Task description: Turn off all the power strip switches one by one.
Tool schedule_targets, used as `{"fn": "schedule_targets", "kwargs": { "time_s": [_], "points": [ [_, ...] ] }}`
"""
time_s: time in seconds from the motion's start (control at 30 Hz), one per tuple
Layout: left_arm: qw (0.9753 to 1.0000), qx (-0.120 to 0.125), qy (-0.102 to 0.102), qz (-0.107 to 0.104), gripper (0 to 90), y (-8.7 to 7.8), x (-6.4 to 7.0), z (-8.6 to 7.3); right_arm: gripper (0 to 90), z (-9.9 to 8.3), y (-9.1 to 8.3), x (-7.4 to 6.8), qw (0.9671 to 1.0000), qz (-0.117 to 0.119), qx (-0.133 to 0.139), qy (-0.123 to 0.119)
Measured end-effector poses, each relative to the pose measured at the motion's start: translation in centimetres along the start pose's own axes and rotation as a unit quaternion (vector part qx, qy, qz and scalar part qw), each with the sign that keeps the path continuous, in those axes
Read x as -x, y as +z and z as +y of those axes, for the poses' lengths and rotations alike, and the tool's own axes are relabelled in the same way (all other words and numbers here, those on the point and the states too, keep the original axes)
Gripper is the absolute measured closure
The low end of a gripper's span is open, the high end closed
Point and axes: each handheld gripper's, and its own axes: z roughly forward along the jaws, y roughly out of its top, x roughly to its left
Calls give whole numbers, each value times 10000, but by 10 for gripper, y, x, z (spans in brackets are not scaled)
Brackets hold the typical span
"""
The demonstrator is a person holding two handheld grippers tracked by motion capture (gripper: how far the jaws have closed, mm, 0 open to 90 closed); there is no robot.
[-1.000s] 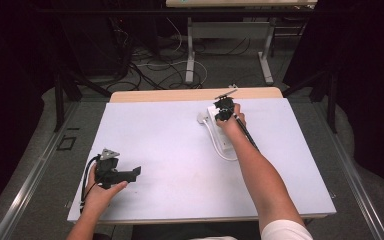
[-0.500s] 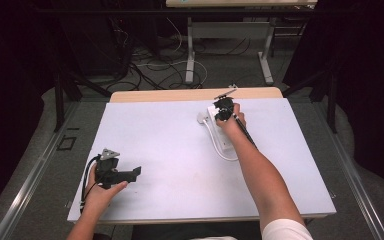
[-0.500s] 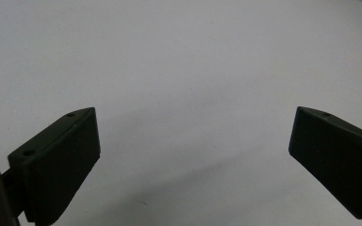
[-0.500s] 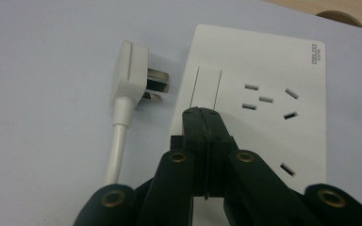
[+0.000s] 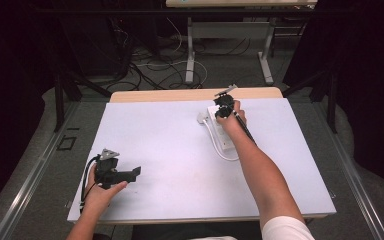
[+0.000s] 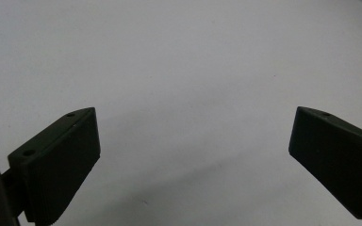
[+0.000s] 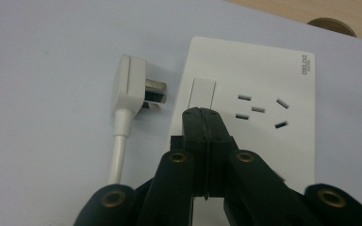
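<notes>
Right now, at the upper right of the high view, a person's right gripper [image 5: 223,107] bears down on a white power strip [image 5: 226,136] lying on the white table [image 5: 170,145]. Its jaws are pressed together with nothing between them, and in the right gripper view their joined tip [image 7: 202,117] sits at the strip's rocker switch [image 7: 202,92], apparently touching its near edge. The step in hand looks like working that switch; the next move would call for a firm, straight push on the rocker without letting the closed tip slide toward the socket holes [image 7: 259,111] to the right of it. The strip's own plug [image 7: 134,89] lies unplugged just beside the strip, at the left of that view, prongs toward it, its white cable [image 7: 118,153] trailing down the frame. At the lower left of the high view, the left gripper [image 5: 132,173] rests low over bare tabletop, jaws spread wide and holding nothing. Counted: one power strip, one switch, one plug, one cable, two grippers.
</notes>
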Motion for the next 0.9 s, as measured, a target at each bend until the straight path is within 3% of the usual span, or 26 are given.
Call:
{"fn": "schedule_targets", "kwargs": {
  "time_s": [0.5,0.67,0.9],
  "points": [
    [10000,32,-28,47,28,-2,0,-1,900,9,-2,4,9999,-100,-30,3],
    [10000,39,-4,51,28,-2,0,-1,900,10,3,7,9998,-168,1,139],
    [10000,50,-6,45,28,-2,0,-1,900,10,9,7,9998,-139,120,85]
  ]
}}
